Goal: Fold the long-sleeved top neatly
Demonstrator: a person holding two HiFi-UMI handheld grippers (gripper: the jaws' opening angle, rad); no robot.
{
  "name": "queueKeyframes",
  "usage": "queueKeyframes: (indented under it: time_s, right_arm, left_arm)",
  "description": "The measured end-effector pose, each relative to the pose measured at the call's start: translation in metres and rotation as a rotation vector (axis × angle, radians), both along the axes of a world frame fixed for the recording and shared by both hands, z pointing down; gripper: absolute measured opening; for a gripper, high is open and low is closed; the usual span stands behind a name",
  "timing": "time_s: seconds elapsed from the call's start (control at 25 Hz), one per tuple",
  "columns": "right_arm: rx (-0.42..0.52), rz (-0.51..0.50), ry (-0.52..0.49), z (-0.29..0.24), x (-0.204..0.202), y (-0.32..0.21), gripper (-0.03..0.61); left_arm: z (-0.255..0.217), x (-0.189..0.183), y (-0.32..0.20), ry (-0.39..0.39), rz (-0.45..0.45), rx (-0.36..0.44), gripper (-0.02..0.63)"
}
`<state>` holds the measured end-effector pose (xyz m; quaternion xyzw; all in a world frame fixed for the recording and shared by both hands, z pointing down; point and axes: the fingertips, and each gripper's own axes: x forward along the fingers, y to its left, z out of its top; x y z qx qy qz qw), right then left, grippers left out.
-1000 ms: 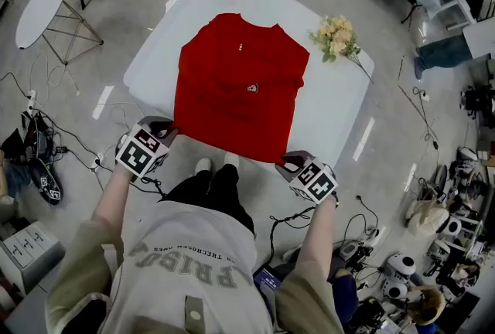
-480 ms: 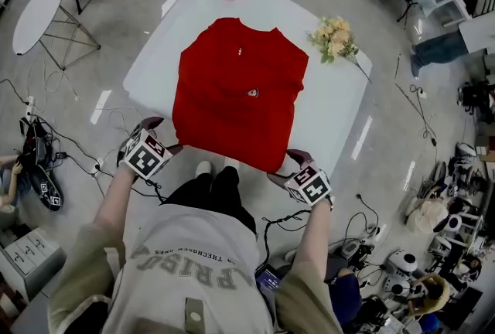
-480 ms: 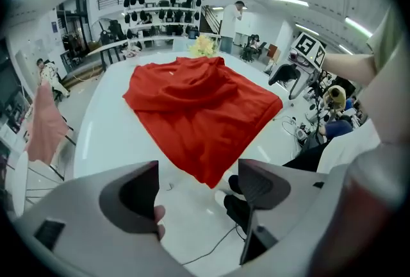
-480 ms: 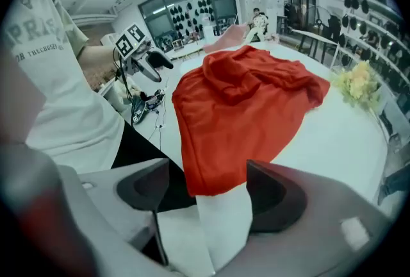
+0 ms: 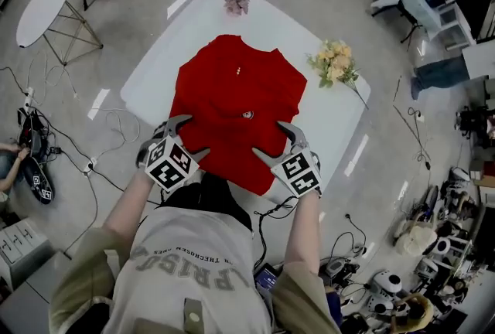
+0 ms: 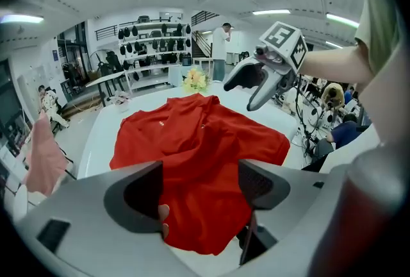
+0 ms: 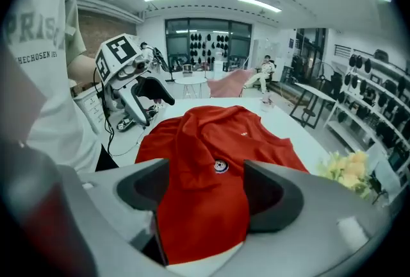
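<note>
The red long-sleeved top (image 5: 232, 104) is lying spread on the white table (image 5: 158, 54), collar at the far end and near hem close to the table's near edge; its middle is lying in loose folds in both gripper views. A small round badge (image 5: 247, 115) is sitting on the chest, its print too small to read; a tiny white mark (image 5: 238, 69) is showing below the collar, also unreadable. The left tongs (image 5: 193, 135) and the right tongs (image 5: 269, 139) are hanging over the top's near half; the jaws of both have just been opening and are standing wide apart, gripping nothing, with red cloth showing below the gaps. Each is carrying a cube of black-and-white square markers. The person's pale shirt (image 5: 186, 263) is showing the letters "PRIS" and a smaller line with "THECHOSEN". A yellow flower bunch (image 5: 334, 62) is lying at the table's right edge; a pink flower (image 5: 235, 2) is lying at its far end.
</note>
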<state>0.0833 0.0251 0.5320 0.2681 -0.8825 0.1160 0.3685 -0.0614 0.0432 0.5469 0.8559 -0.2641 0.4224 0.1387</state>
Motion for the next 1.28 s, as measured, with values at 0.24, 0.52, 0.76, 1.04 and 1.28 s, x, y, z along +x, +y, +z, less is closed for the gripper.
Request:
queueKeyframes:
  time_s: [0.24,0.52,0.76,1.04,1.28]
  right_arm:
    - [-0.142,-0.238,0.017,0.052,-0.049,-0.016,0.299]
    - [-0.277,-0.216,-0.03,0.057,-0.045,-0.014,0.04]
    - [-0.436,0.021,-0.234,0.031,-0.014,0.01,0.038]
    - [-0.655,0.373,-0.325,0.056,0.027,0.04,0.038]
    - [-0.632,0.556,-0.064,0.104,0.053,0.041,0.046]
  left_arm:
    - [0.007,0.017,-0.013,-0.03,-0.068,-0.036,0.37]
    - [0.02,0.016,-0.015,-0.073,-0.122,-0.06,0.37]
    - [0.027,0.016,-0.024,-0.061,-0.119,-0.079,0.37]
    - [0.035,-0.004,-0.054,-0.045,-0.059,-0.088,0.37]
    - [0.044,-0.032,-0.074,-0.048,0.029,-0.114,0.37]
